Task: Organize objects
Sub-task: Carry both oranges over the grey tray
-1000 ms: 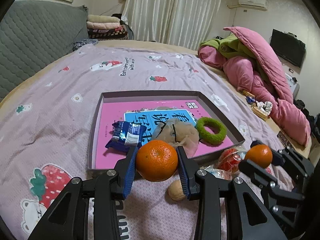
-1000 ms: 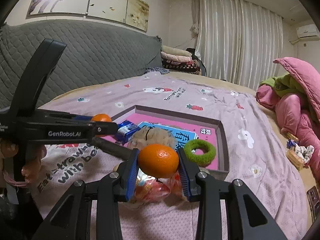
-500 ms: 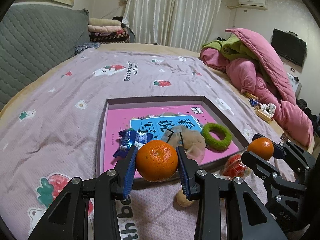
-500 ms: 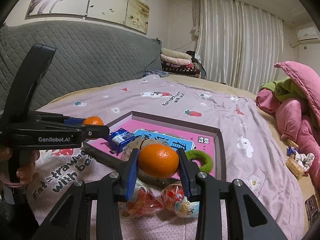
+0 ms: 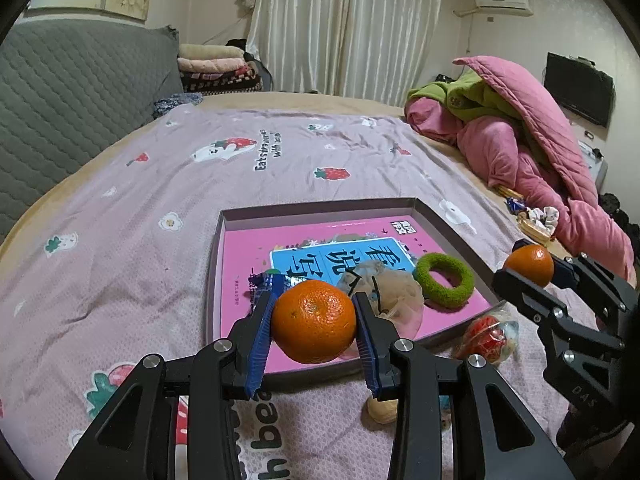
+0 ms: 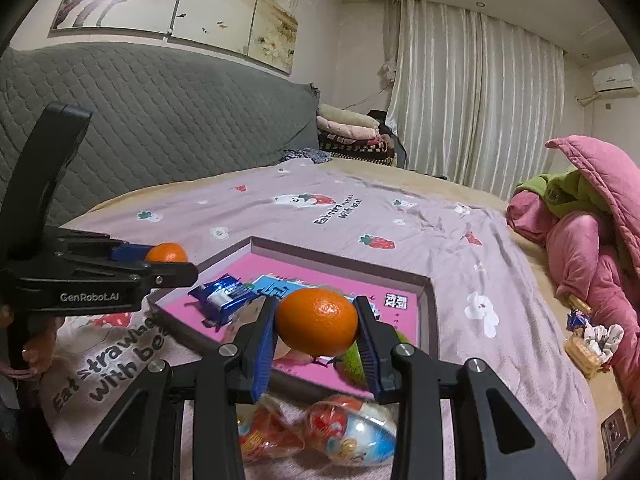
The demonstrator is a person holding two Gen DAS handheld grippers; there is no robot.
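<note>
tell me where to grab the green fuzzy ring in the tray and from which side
Take the green ring across its near band, one finger through the hole and one outside, coming down from above. It lies flat on the pink tray, so no side edge stands up to pinch; the beige pouch crowds its left, so favour the right half.

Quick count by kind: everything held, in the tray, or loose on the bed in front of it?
Orange: 2
Green ring: 1
Blue packet: 1
Beige mesh pouch: 1
Wrapped snack: 2
Beige nut-like piece: 1
Total visible: 8
</note>
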